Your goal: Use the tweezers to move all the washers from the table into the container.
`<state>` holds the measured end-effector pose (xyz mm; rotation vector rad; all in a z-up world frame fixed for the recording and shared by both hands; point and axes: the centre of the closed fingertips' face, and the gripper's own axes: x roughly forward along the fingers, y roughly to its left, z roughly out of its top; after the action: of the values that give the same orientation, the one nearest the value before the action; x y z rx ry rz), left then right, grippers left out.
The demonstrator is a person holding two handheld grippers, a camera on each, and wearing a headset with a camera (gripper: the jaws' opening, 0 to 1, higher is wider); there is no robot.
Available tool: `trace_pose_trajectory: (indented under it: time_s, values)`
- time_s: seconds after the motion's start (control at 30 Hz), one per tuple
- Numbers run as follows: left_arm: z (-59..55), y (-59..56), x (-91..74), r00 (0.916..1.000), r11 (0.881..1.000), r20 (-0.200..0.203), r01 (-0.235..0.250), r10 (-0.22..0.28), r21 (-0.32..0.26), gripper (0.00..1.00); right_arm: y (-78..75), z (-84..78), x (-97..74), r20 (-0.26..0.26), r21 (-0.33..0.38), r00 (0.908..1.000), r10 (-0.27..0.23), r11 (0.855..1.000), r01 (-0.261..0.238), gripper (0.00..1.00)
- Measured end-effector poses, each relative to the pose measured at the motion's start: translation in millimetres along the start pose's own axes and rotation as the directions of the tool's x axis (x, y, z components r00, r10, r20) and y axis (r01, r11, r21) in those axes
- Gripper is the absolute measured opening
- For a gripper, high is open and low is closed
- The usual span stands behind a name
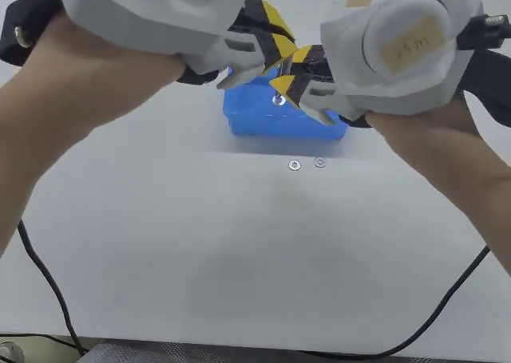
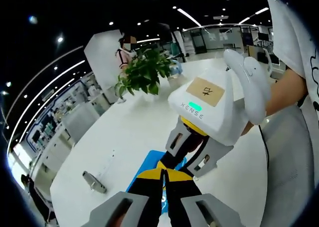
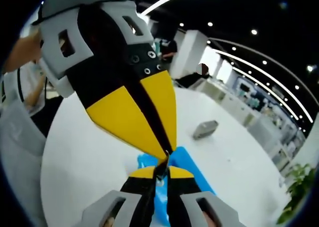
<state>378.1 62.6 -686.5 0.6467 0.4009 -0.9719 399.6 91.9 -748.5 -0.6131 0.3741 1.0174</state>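
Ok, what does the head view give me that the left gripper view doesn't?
Head view: two small metal washers lying on the white table on the near side of the blue plastic container, plus black cables near the table's front edge. Left gripper view: a green potted plant and a small grey metal piece on the table. Both: the container, with the left gripper and right gripper meeting tip to tip over it.

The blue rectangular plastic container (image 1: 255, 120) sits on the white table (image 1: 200, 243), directly below the meeting tips of the left gripper (image 1: 279, 53) and right gripper (image 1: 289, 82). Two small round metal washers (image 1: 295, 165) (image 1: 319, 163) lie side by side behind the grippers, toward the person.
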Motion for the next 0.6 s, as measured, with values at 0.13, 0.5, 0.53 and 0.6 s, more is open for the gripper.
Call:
trace_pose_trajectory:
  time_s: [0.13, 0.5, 0.53, 0.6]
  values:
    - [-7.5, 3.0, 10.2, 0.9999, 1.0, -0.007, -0.007, 0.007, -0.013, 0.0, -1.7, -8.1, 9.6, -0.005, 0.026, 1.0, 0.006, 1.0, -0.006, 0.03]
    - [-33.2, 9.1, 30.7, 0.9987, 0.998, -0.049, -0.014, 0.011, -0.06, 0.0, 3.2, -25.6, 33.6, -0.039, 0.078, 0.9979, 0.052, 0.996, -0.049, 0.03]
    - [-34.5, 9.1, 31.4, 0.9986, 0.998, -0.052, -0.013, 0.01, -0.063, 0.0, 3.7, -26.7, 34.9, -0.043, 0.079, 0.9976, 0.055, 0.996, -0.051, 0.03]
    - [-37.8, 8.8, 33.6, 0.9982, 0.998, -0.06, -0.012, 0.008, -0.068, 0.0, 5.1, -29.6, 38.0, -0.053, 0.084, 0.9964, 0.066, 0.995, -0.061, 0.03]
